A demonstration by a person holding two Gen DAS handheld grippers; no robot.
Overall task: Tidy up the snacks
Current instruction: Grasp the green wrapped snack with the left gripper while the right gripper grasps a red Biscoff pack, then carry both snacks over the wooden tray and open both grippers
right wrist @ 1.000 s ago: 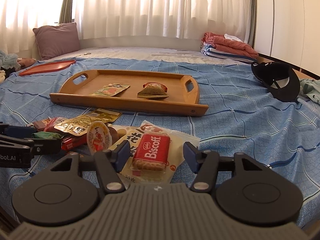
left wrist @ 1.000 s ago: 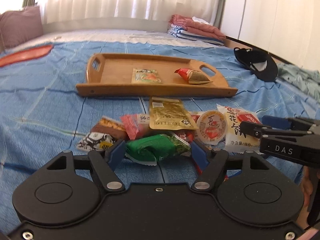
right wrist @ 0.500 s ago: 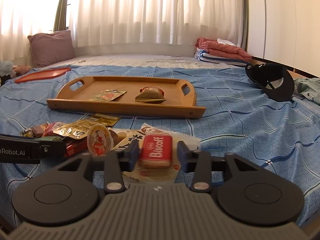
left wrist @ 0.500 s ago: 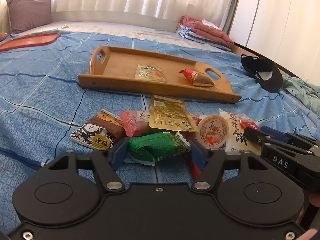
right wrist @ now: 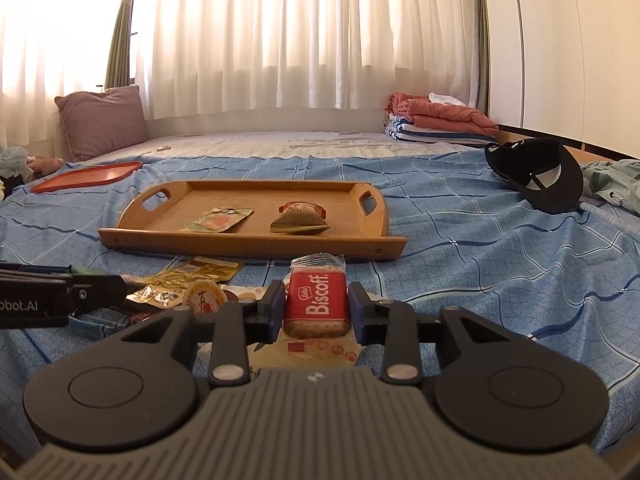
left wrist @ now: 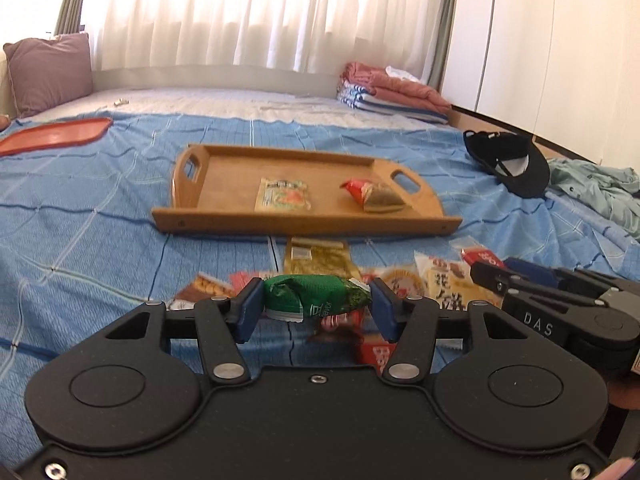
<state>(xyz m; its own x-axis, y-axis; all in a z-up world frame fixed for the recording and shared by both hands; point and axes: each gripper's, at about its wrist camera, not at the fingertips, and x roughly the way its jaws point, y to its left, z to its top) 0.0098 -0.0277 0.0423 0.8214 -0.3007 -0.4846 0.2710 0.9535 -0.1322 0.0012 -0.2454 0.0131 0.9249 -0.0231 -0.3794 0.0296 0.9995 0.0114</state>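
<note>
On the blue bedspread (right wrist: 460, 264), two snacks are gripped: the left gripper (left wrist: 316, 306) is clamped on a green packet (left wrist: 316, 298), its jaws having just been closing with the packet between them; the packet looks lifted clear of the pile. The right gripper (right wrist: 317, 308) is narrow and pinching a red Biscoff biscuit (right wrist: 317, 304) by its sides, wrapper end sticking out at 12 o'clock, held above a white-wrapped snack (right wrist: 320, 350) beneath. Loose pile just past the left gripper, 12 to 2 o'clock: gold foil pouch (left wrist: 318, 258), round sealed cup (left wrist: 400, 282), white pastry pack (left wrist: 448, 284), brown peanut pack (left wrist: 206, 286). Wooden tray (left wrist: 208, 224) further out at 12 o'clock, apart from the pile, holding a flat yellow sachet (left wrist: 284, 195) and a red-and-gold triangular packet (left wrist: 374, 196), apart from each other. Black cap (left wrist: 516, 164) at 2 o'clock from the tray, crumpled green garment (left wrist: 596, 188) beside it. Orange lid (left wrist: 56, 136) at 10 o'clock. Folded blankets (left wrist: 396, 94) and a mauve pillow (left wrist: 48, 72) at the far edge under white curtains (left wrist: 260, 12).
</note>
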